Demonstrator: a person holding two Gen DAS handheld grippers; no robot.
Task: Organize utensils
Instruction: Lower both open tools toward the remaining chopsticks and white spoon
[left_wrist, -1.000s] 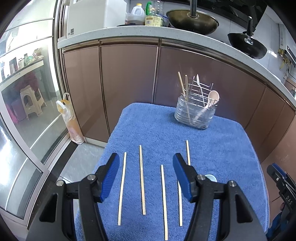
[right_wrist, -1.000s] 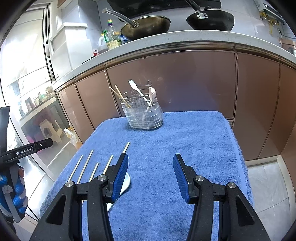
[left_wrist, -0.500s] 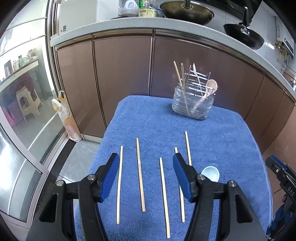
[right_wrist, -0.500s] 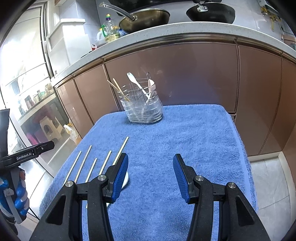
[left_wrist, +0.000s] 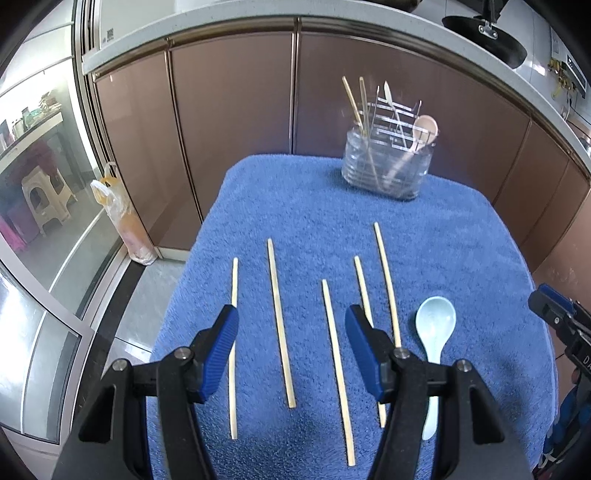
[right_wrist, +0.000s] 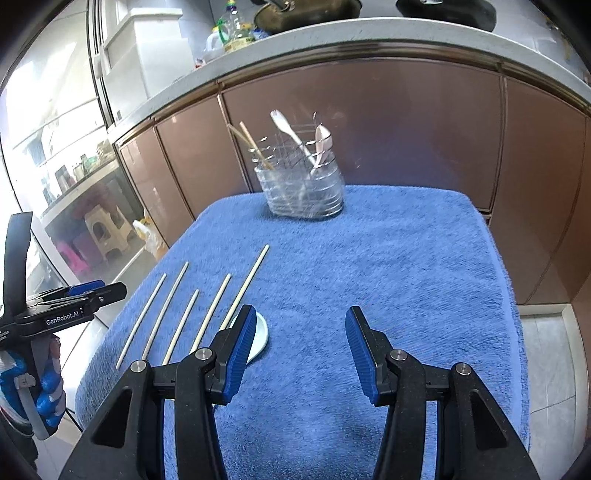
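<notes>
Left wrist view first: the left gripper (left_wrist: 291, 347) is held spread wide, nothing pinched, above the blue towel (left_wrist: 461, 258); five chopsticks (left_wrist: 280, 321) are laid out loose below it, and the pale blue spoon (left_wrist: 436, 328), only peeking out half a second ago, is now fully seen just right of them; the camera has been pulled up and back, so nothing's been picked yet. The utensil holder (left_wrist: 386, 170) is parked at the far edge, already stocked.

Right wrist view: the right gripper (right_wrist: 299, 350) is also spread and empty; the spoon's bowl is half hidden behind its left pad (right_wrist: 242, 347); probably the next grab.
</notes>
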